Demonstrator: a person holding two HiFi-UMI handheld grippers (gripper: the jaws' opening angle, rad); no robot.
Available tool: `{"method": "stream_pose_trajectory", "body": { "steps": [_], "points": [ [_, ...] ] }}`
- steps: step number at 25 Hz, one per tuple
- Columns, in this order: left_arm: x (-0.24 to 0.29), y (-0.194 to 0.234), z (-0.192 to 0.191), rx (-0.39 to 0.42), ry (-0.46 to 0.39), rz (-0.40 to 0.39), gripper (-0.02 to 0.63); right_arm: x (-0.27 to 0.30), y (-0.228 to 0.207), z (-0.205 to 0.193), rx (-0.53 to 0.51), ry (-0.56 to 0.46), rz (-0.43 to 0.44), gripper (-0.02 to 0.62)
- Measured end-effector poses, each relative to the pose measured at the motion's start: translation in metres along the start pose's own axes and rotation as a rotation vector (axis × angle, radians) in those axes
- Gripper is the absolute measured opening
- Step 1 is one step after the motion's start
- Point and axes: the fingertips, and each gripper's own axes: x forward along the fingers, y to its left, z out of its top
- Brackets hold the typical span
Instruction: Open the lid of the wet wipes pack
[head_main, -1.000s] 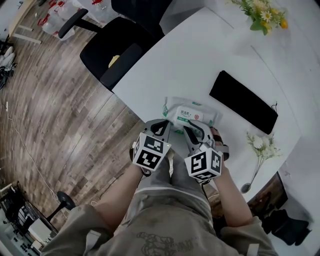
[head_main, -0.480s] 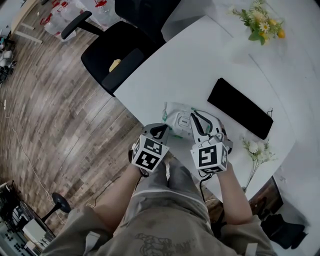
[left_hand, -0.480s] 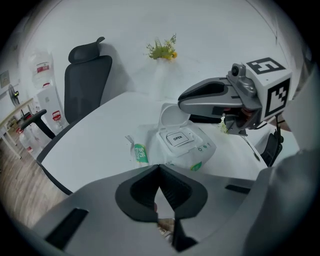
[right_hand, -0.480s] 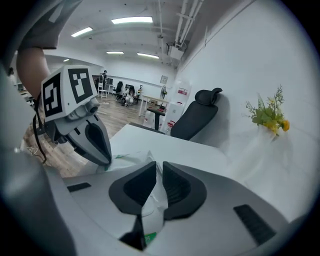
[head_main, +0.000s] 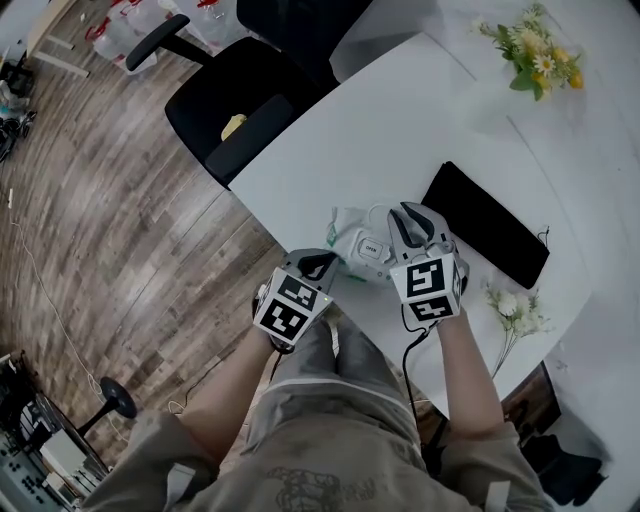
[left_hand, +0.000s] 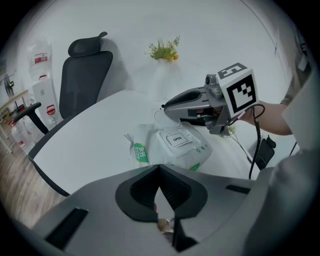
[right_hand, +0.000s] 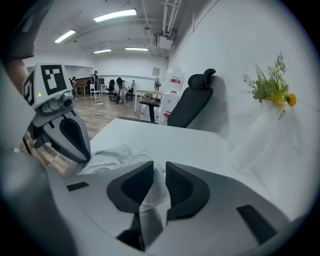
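The pack of wet wipes (head_main: 356, 240) lies near the front edge of the white worktop (head_main: 400, 120), just beside a flat black pouch (head_main: 485, 225) on its far side. The left hand-held gripper (left_hand: 159, 167) has not budged since a second ago: it sits at the pack's near left end with its jaws pressed together at the tips, and I can't tell whether a bit of wrapper is caught there. The right hand-held gripper (right_hand: 159, 167) is what has changed. A second ago it was down by the near edge, side by side with the left one; since then it has swung across over the pack and now reaches in from the right. The lid (left_hand: 159, 120), flat on the pack before, is now tipped up off the top, with the seal printed OPEN (left_hand: 176, 139) showing below it. The right jaws are opening, a narrow gap between them, and the pale, see-through lid stands in that gap. A black office chair (head_main: 235, 100) stands off the worktop's left corner.
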Motion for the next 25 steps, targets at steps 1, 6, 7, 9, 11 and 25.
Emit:
{"method": "stream_pose_trajectory", "body": {
  "steps": [1, 6, 7, 9, 11, 25],
  "points": [
    [0.000, -0.001, 0.000, -0.008, -0.007, -0.007, 0.017, 0.003, -0.001, -0.002, 0.008, 0.008, 0.001, 0.092],
    [0.001, -0.001, 0.001, -0.014, -0.015, -0.006, 0.017, 0.016, 0.002, -0.022, -0.012, 0.109, 0.020, 0.069],
    [0.001, -0.001, 0.001, -0.014, -0.016, -0.007, 0.017, 0.017, 0.000, -0.023, -0.003, 0.106, 0.019, 0.066],
    [0.000, -0.001, 0.001, -0.020, -0.023, -0.011, 0.017, 0.017, -0.003, -0.024, 0.036, 0.100, 0.023, 0.067],
    [-0.001, 0.000, 0.002, -0.037, -0.030, -0.016, 0.017, 0.015, -0.007, -0.022, 0.067, 0.097, 0.027, 0.067],
    [-0.073, 0.002, 0.059, 0.101, -0.109, 0.084, 0.017, -0.088, -0.027, 0.055, 0.199, -0.091, 0.011, 0.041]
  ]
}}
